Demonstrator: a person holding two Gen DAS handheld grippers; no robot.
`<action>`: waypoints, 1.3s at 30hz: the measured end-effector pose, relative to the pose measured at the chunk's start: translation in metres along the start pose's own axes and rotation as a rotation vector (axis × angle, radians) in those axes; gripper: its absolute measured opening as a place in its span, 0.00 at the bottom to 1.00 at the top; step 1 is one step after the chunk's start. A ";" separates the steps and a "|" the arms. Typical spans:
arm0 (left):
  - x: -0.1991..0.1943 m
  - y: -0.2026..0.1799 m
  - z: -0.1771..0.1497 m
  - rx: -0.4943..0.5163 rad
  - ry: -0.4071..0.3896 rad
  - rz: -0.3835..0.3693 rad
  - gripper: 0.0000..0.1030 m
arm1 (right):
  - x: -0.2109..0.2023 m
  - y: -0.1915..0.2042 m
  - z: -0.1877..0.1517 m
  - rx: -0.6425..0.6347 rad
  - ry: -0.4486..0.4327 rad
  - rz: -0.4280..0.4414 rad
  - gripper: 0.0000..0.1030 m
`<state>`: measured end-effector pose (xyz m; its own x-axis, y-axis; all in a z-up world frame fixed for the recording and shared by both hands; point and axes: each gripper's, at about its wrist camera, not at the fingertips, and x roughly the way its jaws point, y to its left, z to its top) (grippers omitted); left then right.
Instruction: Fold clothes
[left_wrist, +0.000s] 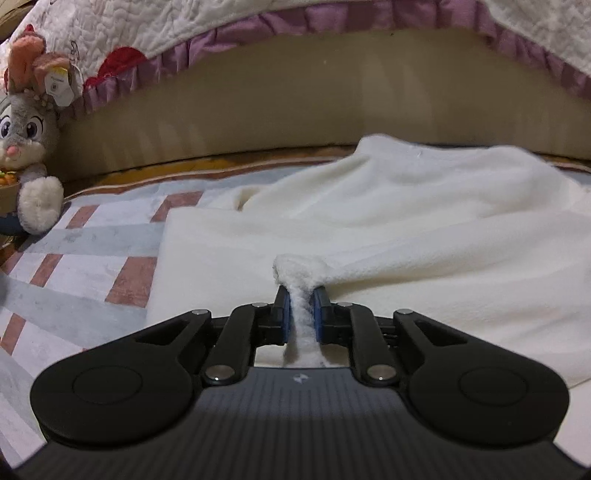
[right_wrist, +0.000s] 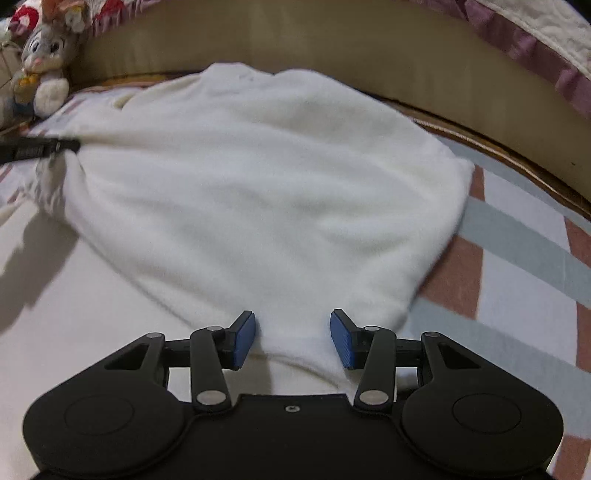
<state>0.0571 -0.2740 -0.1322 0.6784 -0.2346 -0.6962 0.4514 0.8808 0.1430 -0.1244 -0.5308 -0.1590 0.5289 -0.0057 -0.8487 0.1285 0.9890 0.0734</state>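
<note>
Each tool is matte black: the left tool (left_wrist: 302, 310) and the right tool (right_wrist: 292, 338) have blue ribbed pads (right_wrist: 245, 339), silver round pivot pins, two round housings and a ribbed grey base with a small logo.

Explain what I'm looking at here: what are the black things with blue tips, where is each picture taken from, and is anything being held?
Each picture comes from a camera mounted on a hand-held tool, looking forward along its two fingers. A person carries one tool in each hand; there is no robot arm.

Left wrist view: the left tongs are shut on a bunched edge of a white fleece garment, pinched between the blue pads.

Right wrist view: the right tongs stand open, with the garment's near edge lying between the pads; they hold nothing. The left tool shows at the far left, gripping the fleece.

The garment lies on a striped bed cover. A plush rabbit sits by the headboard.
</note>
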 end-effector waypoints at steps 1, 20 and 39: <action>0.004 0.001 -0.002 -0.004 0.015 0.000 0.14 | 0.001 -0.002 0.000 0.016 0.004 0.008 0.48; -0.018 0.029 0.020 -0.119 0.058 -0.086 0.43 | 0.000 -0.007 -0.005 -0.009 0.029 0.048 0.49; -0.066 -0.057 0.085 0.597 0.020 -0.115 0.48 | -0.036 0.030 -0.002 0.026 -0.064 0.071 0.75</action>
<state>0.0362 -0.3433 -0.0349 0.5980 -0.3017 -0.7426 0.7720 0.4659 0.4323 -0.1410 -0.5007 -0.1270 0.5900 0.0540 -0.8056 0.1097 0.9831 0.1463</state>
